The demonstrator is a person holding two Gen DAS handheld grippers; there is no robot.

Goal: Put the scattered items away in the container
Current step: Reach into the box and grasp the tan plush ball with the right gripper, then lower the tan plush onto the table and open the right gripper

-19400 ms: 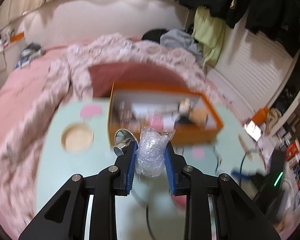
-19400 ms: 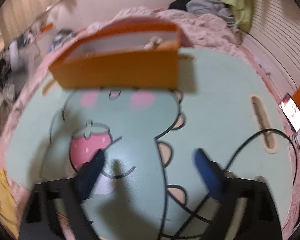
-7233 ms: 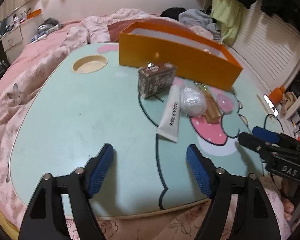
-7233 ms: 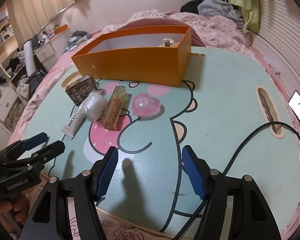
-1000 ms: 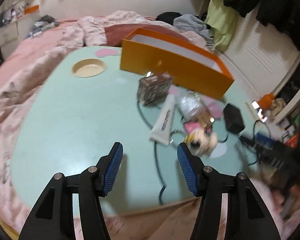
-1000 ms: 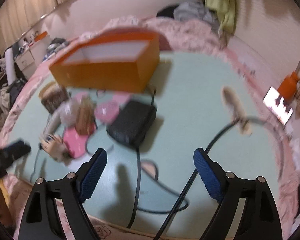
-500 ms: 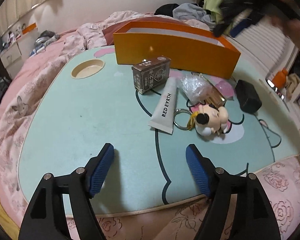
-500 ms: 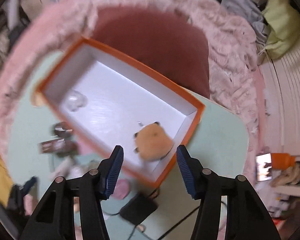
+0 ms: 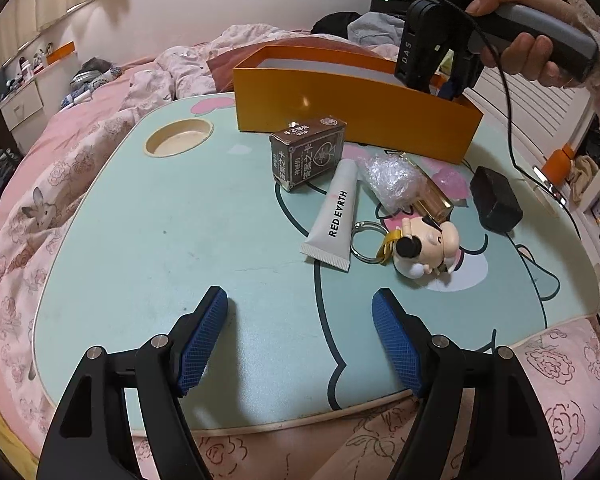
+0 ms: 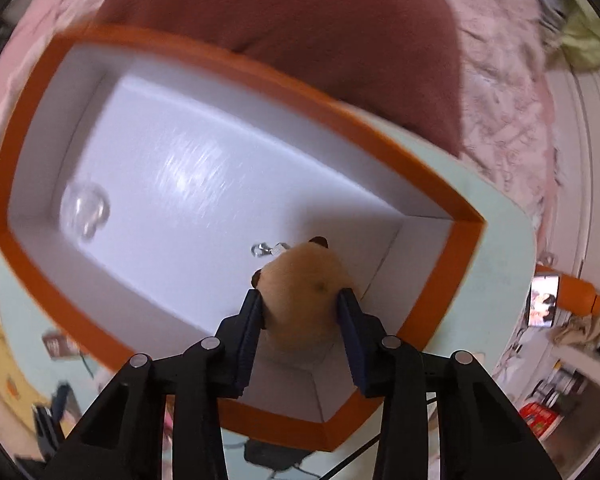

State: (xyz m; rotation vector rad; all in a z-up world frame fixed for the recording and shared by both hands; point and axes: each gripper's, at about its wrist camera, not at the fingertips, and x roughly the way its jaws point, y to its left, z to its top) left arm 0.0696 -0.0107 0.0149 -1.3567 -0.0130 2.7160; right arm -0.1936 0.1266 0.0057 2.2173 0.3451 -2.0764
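Note:
The orange box [image 9: 340, 104] stands at the back of the mint lap table [image 9: 160, 240]. In front of it lie a brown card box [image 9: 308, 156], a white tube [image 9: 336, 216], a bubble-wrap ball [image 9: 392, 176], an amber bottle [image 9: 434, 200], a pink heart [image 9: 450, 180], a black charger [image 9: 496, 200] and a figure keychain [image 9: 424, 248]. My left gripper [image 9: 300, 298] hangs open over the table's near edge, holding nothing. My right gripper [image 10: 300, 298] points down into the box [image 10: 384, 148], jaws closing, pads against a tan plush toy [image 10: 304, 276]. A clear round item [image 10: 84, 208] lies in the box's far corner.
A person's hand [image 9: 532, 40] holds the right gripper's handle above the box's right end, a cable trailing from it. The table has a round cup recess [image 9: 178, 142] at back left. Pink bedding [image 9: 40, 200] surrounds the table. An orange bottle [image 9: 558, 162] stands beyond the right edge.
The right gripper swung from the table's front to above the box, tipped downward, and narrowed its jaws around the tan plush toy. The left gripper widened a little and stayed put.

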